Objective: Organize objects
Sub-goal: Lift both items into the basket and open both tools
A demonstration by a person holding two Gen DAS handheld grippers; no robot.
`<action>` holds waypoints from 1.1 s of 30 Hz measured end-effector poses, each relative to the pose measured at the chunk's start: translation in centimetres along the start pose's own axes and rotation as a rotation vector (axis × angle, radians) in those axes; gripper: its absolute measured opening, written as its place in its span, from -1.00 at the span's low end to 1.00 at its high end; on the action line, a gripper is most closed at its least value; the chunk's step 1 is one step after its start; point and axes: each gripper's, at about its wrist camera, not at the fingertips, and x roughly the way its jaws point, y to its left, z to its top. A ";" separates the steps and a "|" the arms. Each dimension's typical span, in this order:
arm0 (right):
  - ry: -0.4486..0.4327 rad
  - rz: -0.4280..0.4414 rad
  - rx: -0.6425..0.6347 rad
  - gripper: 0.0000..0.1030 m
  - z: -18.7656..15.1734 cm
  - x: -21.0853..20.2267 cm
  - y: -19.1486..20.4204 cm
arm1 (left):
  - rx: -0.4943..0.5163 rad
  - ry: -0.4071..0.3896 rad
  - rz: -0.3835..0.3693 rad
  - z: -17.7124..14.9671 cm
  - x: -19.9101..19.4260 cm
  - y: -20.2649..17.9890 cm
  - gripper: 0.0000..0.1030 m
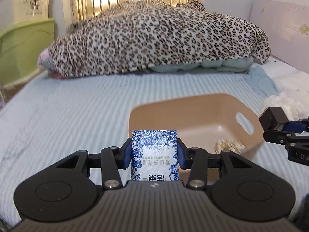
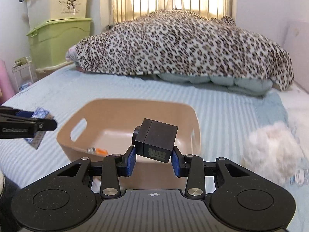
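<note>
Pinching a blue-and-white packet (image 1: 154,154) between their blue pads, the left tongs (image 1: 154,152) are closed to the packet's width and hold it above the striped bed (image 1: 77,116), just left of the tan bin (image 1: 195,114). The packet stands on end, its long axis running away from the camera, and its print reads upside down; its near end is hidden behind the tongs' body. From the right wrist, the right tongs (image 2: 153,161) grip a black cube (image 2: 155,142) by its lower corners, pads spread about as wide as the cube. It sits tilted, its round knob facing up and left, over the bin's near rim (image 2: 135,106). White lettering on its near face is upside down and hard to read. Inside the bin lies a small orange and silver item (image 2: 97,150), blurred; the left view shows only a blurred speckled shape at the bin's floor. A white fluffy lump (image 2: 270,154) lies on the bed right of the bin, also blurred. A leopard blanket (image 2: 183,44) is heaped across the far end of the bed.
</note>
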 end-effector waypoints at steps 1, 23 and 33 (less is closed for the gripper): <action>-0.007 -0.002 -0.009 -0.31 0.4 0.2 0.2 | 0.005 -0.003 0.002 0.4 0.5 -0.2 -0.08; 0.153 -0.078 -0.062 -0.30 -0.2 10.7 1.6 | 0.095 0.196 0.058 -0.9 12.0 -1.9 -0.08; 0.091 -0.070 -0.028 0.25 0.3 7.4 1.5 | 0.083 0.146 0.042 0.2 7.7 0.0 0.40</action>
